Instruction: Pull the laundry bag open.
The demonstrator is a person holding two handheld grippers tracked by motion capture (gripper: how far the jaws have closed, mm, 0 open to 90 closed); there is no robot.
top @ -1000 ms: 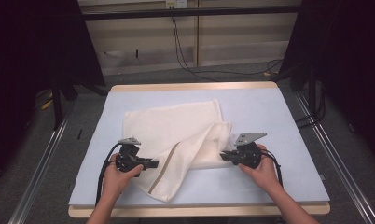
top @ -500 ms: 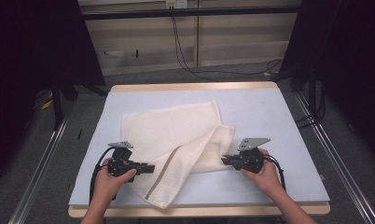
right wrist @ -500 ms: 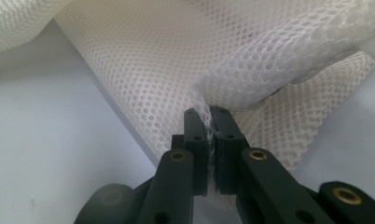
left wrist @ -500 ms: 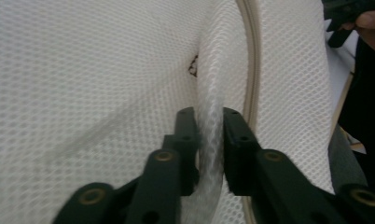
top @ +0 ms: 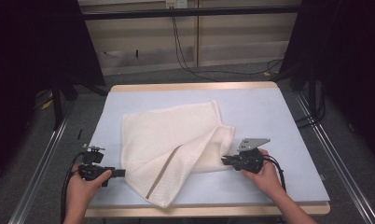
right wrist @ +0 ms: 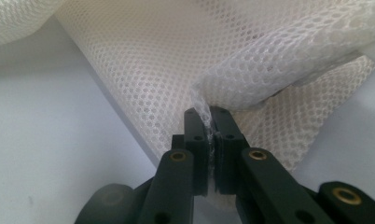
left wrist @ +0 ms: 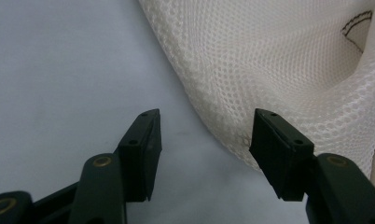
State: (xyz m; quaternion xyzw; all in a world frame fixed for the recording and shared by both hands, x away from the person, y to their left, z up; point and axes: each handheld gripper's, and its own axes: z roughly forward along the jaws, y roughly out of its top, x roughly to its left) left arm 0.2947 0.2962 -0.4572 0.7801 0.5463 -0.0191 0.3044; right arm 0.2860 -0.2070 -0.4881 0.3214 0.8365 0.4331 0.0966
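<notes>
A cream mesh cloth (top: 176, 140) lies partly folded on the pale blue table (top: 269, 112), one flap turned over toward the front. My left gripper (top: 120, 173) sits at the cloth's left front edge; its jaws have just been opening and stand apart, nothing pinched. In the left gripper view the mesh cloth (left wrist: 279, 74) lies just beyond my left gripper (left wrist: 204, 140), touching the right jaw's tip. My right gripper (top: 224, 160) is shut on the cloth's right edge. Its own view shows the mesh cloth (right wrist: 176, 60) clamped between the pads of my right gripper (right wrist: 209, 126).
The table's wooden front edge (top: 223, 211) runs close under both hands. Metal rails (top: 36, 177) flank the table on both sides. Cables (top: 185, 51) hang behind the far edge. Bare blue surface lies to the right of the cloth (top: 279, 140).
My left gripper let go of the cloth, opened and drew back toward the left front. The flap it held dropped onto the table. The right gripper stayed put.
</notes>
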